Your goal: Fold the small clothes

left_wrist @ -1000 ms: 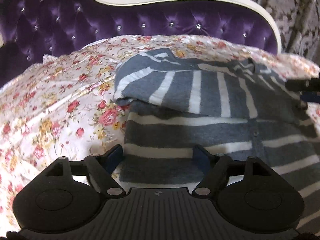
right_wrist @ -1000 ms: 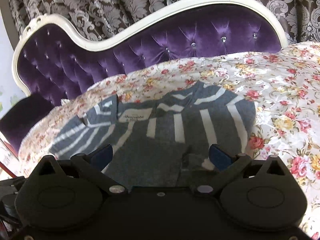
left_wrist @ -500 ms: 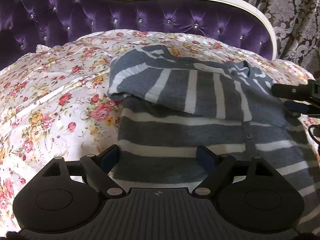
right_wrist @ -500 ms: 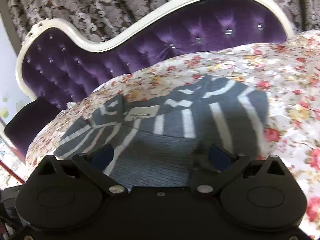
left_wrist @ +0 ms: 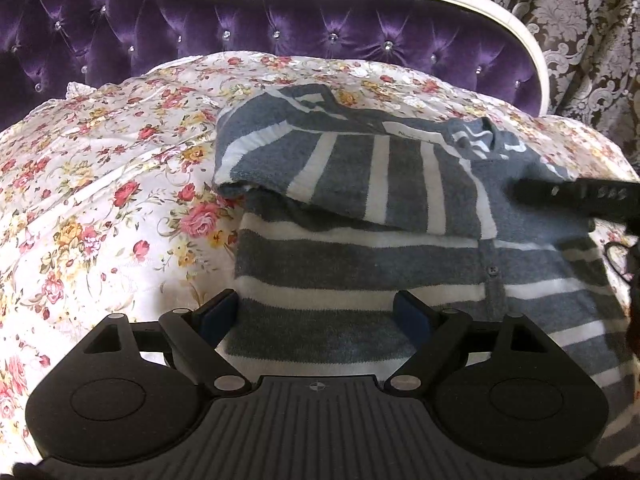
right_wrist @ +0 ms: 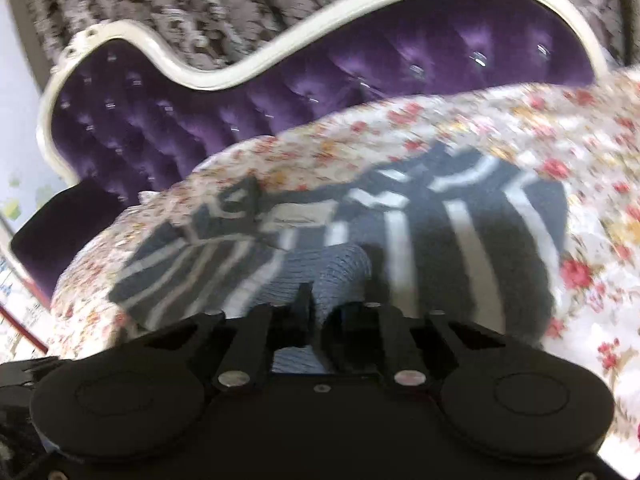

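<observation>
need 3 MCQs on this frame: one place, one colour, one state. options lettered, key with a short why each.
1. Where does the striped cardigan lie?
A. on the floral bedspread
B. over the purple headboard
C. on the curtain

2. What colours are its stripes?
A. red and black
B. grey and white
C. purple and yellow

3. How does the left gripper stand?
A. clamped on a sleeve
B. jaws wide apart over the cardigan's lower edge
C. shut on nothing

Key:
1 A: the cardigan is spread flat on the flowered cover, in front of the headboard.
2 B: grey bands alternate with white ones across body and sleeve.
3 B: the blue pads sit far apart with knit between them, unpinched; the right gripper, by contrast, is closing on a bunched fold.
</observation>
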Demonstrator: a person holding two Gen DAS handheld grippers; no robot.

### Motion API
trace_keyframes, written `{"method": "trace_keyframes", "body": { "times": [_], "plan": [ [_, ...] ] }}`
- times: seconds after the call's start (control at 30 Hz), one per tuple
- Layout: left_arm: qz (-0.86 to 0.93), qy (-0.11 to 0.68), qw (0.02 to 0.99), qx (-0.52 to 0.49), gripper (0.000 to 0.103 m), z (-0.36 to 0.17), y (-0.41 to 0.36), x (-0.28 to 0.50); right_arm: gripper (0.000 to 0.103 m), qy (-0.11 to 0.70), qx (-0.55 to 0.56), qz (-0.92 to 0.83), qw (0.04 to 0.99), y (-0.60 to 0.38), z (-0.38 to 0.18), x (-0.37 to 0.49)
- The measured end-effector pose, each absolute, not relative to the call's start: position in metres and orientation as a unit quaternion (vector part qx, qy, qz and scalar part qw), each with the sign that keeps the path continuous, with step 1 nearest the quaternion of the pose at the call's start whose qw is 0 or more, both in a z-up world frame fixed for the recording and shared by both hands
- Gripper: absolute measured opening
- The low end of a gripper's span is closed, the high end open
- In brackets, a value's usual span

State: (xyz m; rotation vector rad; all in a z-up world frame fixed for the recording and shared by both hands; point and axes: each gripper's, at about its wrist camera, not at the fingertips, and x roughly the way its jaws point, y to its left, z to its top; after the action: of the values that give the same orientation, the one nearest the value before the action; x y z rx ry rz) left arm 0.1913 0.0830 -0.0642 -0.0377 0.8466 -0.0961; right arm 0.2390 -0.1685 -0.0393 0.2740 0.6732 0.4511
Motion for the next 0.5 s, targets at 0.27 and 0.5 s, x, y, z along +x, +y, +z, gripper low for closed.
{"method": "trace_keyframes", "body": {
  "times": [0.27, 0.5],
  "plan": [
    [-0.046, 0.411, 0.910, -0.021, 0.084, -0.064, 0.083, 0.191, 0.016, 0.276, 0.044, 0.175, 0.944, -0.175, -0.008, 0.232],
    [-0.046, 0.413, 0.910, -0.018, 0.084, -0.064, 0.083, 0.192, 0.026, 0.358, 0.024, 0.120, 0.926, -0.178, -0.039, 0.247]
  ]
}}
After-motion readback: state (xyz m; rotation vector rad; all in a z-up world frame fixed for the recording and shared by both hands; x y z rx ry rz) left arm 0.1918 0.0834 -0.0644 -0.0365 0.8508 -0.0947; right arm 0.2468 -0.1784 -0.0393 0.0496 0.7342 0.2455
